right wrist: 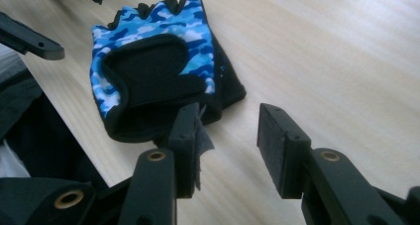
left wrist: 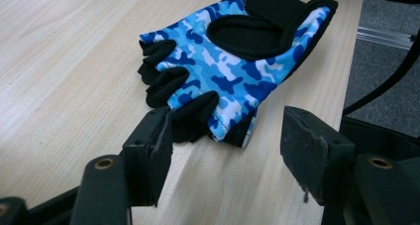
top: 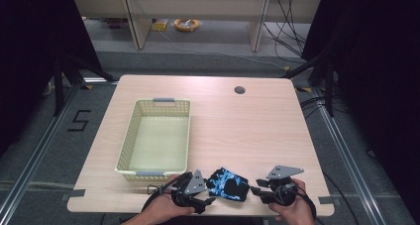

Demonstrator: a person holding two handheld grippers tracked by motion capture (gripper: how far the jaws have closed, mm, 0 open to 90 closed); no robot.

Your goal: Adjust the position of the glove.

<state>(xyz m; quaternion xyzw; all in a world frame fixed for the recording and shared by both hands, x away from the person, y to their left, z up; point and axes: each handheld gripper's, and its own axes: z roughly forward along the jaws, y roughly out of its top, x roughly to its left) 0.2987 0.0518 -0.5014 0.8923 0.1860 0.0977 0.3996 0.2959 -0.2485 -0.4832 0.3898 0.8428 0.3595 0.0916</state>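
Fingerless blue-camouflage glove (top: 227, 184) lies flat at the table's (top: 247, 126) near edge — long axis along that edge, finger stubs toward left gripper (top: 210, 201), cuff toward right gripper (top: 256, 191). Both grippers released, empty. Basket (top: 128, 140) toward the left edge.

— What did the left gripper (top: 210, 201) look like?
— Black, with a grey three-cornered plate on top and a black cable looping off it. Its jaws were square black blocks on arms with brass-coloured rivets, the pad edges frayed.
— And the right gripper (top: 255, 190)?
— The same build: black body, grey plate with small holes, black cable.
— Sleeves?
— Both the left hand (top: 161, 208) and right hand (top: 296, 211) were bare; no sleeves seen.
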